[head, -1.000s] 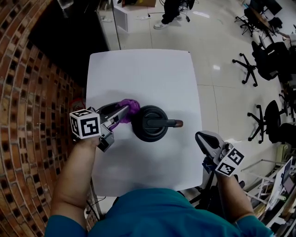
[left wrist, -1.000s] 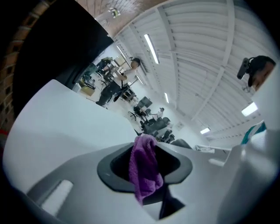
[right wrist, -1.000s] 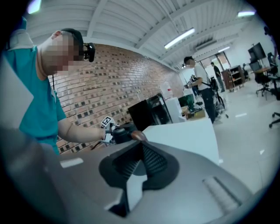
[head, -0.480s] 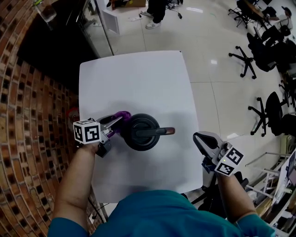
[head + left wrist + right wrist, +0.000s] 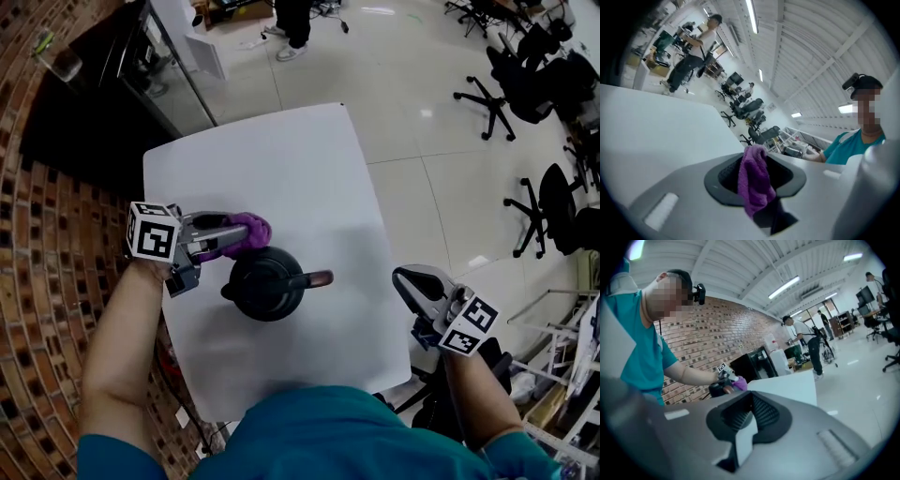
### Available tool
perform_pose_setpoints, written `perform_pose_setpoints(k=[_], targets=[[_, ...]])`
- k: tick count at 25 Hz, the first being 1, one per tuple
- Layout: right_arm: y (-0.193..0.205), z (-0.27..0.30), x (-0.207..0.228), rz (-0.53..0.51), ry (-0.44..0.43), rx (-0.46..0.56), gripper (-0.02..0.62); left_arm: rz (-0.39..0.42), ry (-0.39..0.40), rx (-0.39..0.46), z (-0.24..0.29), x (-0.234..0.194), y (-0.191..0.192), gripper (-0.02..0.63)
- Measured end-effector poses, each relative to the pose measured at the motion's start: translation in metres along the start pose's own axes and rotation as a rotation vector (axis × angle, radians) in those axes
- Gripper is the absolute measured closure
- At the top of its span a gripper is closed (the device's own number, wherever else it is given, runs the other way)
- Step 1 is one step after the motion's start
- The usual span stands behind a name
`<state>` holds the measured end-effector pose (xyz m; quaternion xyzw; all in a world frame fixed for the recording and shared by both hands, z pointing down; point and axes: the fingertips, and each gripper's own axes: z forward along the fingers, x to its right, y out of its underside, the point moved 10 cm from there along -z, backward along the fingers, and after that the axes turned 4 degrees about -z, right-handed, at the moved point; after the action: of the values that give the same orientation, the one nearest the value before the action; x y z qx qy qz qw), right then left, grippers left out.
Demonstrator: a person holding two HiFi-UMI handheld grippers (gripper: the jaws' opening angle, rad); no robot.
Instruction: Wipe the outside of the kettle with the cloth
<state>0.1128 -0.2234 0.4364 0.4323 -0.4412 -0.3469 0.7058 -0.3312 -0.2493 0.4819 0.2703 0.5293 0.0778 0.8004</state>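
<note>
txt: none legible | labels/brands/nos.: none legible | signs: none legible

Getting bright, even overhead light from ceiling strip lights. Catching small glare spots off the glossy floor in the head view. Throwing only a soft, faint shadow around the kettle on the white table. Going dimmer along the brick wall. Bending hard at the edges in all three views, with dark vignetting ringing both gripper views. Blurring the close foreground there, rendering the far background sharper.
</note>
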Motion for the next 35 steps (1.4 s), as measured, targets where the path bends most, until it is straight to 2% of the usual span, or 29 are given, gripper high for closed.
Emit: perform_pose_setpoints(k=[4, 9, 12, 14, 16, 19, 22, 24, 28, 32, 35], targets=[[-0.002, -0.009, 0.007, 0.002, 0.015, 0.015, 0.591, -0.001, 0.007, -0.129, 0.027, -0.020, -0.001, 0.474], [0.002, -0.026, 0.015, 0.011, 0.046, 0.028, 0.591, 0.000, -0.065, -0.244, 0.050, -0.045, 0.012, 0.474], [0.006, -0.036, 0.019, 0.022, 0.068, 0.035, 0.591, 0.050, -0.117, -0.344, 0.061, -0.050, 0.012, 0.474], [0.008, -0.042, 0.021, 0.030, 0.080, 0.049, 0.591, 0.115, -0.087, -0.405, 0.063, -0.040, -0.005, 0.476], [0.010, -0.047, 0.023, 0.038, 0.090, 0.064, 0.591, 0.185, 0.003, -0.460, 0.067, -0.020, -0.033, 0.476], [0.016, -0.057, 0.026, 0.061, 0.105, 0.086, 0.591, 0.271, 0.122, -0.634, 0.088, 0.014, -0.064, 0.476], [0.023, -0.065, 0.029, 0.078, 0.118, 0.100, 0.591, 0.295, 0.139, -0.847, 0.119, 0.025, -0.064, 0.476], [0.028, -0.068, 0.030, 0.086, 0.124, 0.106, 0.591, 0.287, 0.128, -0.941, 0.135, 0.021, -0.057, 0.476], [0.034, -0.078, 0.031, 0.092, 0.140, 0.113, 0.591, 0.300, 0.081, -1.034, 0.161, 0.008, -0.037, 0.477], [0.040, -0.087, 0.033, 0.100, 0.157, 0.118, 0.591, 0.363, 0.047, -1.085, 0.184, 0.000, -0.013, 0.479], [0.041, -0.091, 0.034, 0.103, 0.164, 0.129, 0.591, 0.419, 0.128, -1.106, 0.192, 0.016, -0.019, 0.479]])
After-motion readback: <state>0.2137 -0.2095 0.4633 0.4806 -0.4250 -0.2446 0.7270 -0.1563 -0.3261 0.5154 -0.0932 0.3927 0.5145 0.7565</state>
